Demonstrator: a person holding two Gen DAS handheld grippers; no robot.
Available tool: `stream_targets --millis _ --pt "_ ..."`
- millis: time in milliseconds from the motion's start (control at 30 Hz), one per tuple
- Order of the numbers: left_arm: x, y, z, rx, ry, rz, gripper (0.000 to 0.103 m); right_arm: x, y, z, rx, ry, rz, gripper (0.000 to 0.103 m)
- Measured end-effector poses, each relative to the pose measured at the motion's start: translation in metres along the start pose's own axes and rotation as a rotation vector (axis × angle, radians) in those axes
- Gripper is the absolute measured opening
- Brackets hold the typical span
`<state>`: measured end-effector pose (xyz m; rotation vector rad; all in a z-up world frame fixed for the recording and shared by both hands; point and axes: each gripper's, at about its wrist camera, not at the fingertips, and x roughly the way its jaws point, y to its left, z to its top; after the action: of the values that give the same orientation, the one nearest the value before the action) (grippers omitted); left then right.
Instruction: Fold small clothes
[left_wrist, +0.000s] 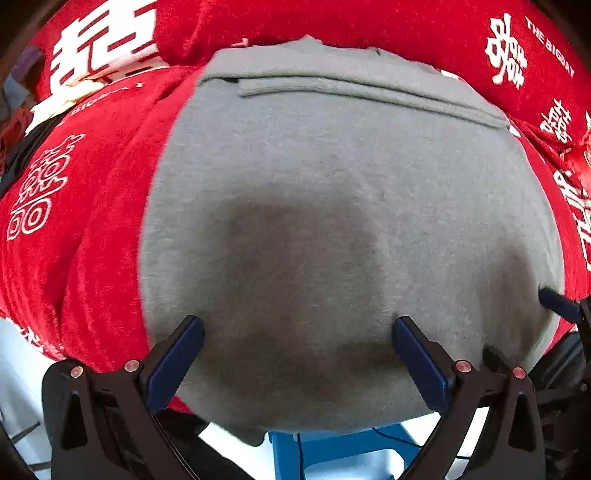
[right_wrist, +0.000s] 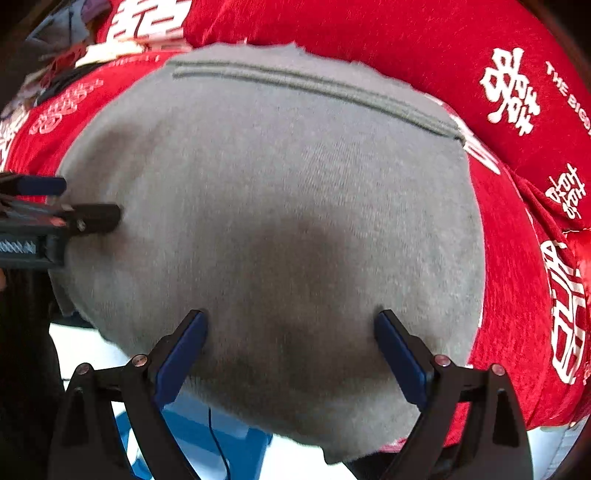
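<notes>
- We hold the left gripper (left_wrist: 298, 328) pointing steeply down over a grey garment (left_wrist: 332, 221); its two blue-padded fingers (left_wrist: 177, 362) stand spread wide, with nothing pinched between them.
- The left gripper's fingertips sit over the near part of the grey fabric; we cannot tell whether they touch it.
- A dark shadow lies on the cloth between and just beyond these fingers.
- We hold the right gripper (right_wrist: 290, 325) the same way, also pointing steeply down, its blue pads (right_wrist: 181, 358) set wide apart and gripping nothing.
- In the right wrist view, the left gripper's fingers enter from the left edge and reach over the garment's left side.
- In the left wrist view, one blue fingertip of the right gripper (left_wrist: 557, 304) shows at the right edge, over the garment's right side.
- The grey garment lies spread flat, filling the middle of both views, with a stitched hem or band running across its far edge.
- Under it lies a red cloth (left_wrist: 92, 221) printed with white characters and the words "THE BIG DAY", showing on the left, right and far sides.
- Below the garment's near edge we see a blue stool (left_wrist: 332, 446) on a pale floor, with a thin dark cable across it.
</notes>
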<state>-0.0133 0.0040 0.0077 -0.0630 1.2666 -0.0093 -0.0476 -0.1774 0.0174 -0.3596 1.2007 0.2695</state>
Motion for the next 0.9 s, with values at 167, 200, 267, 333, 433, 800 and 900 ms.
stream_targets --millis 167,200,267,333,433,800,900 --pt "-0.018 0.012 0.010 -0.040 -0.081 0.018 0.102 -0.011 -0.019 0.018 0.091 -0.010 0.037 0.094" --pt "-0.016 0.012 0.013 -0.044 -0.078 0.022 0.102 -0.012 -0.023 0.023 0.114 -0.019 0.039 0.094" --pt "-0.009 0.008 0.020 -0.039 -0.067 0.021 0.102 -0.011 -0.027 0.036 0.143 -0.026 0.037 0.094" --pt "0.004 0.001 0.025 -0.016 -0.051 0.037 0.102 -0.006 -0.027 0.047 0.141 -0.038 0.041 0.094" --pt "0.017 0.000 0.024 -0.019 -0.040 0.029 0.102 0.007 -0.023 0.051 0.131 -0.019 0.032 0.094" --pt "0.010 0.022 -0.004 -0.010 0.013 -0.007 0.102 -0.001 -0.026 -0.010 0.041 -0.089 0.013 0.102" --pt "0.002 0.038 -0.009 -0.063 0.026 -0.003 0.102 -0.004 -0.032 -0.022 0.032 -0.037 0.002 0.102"
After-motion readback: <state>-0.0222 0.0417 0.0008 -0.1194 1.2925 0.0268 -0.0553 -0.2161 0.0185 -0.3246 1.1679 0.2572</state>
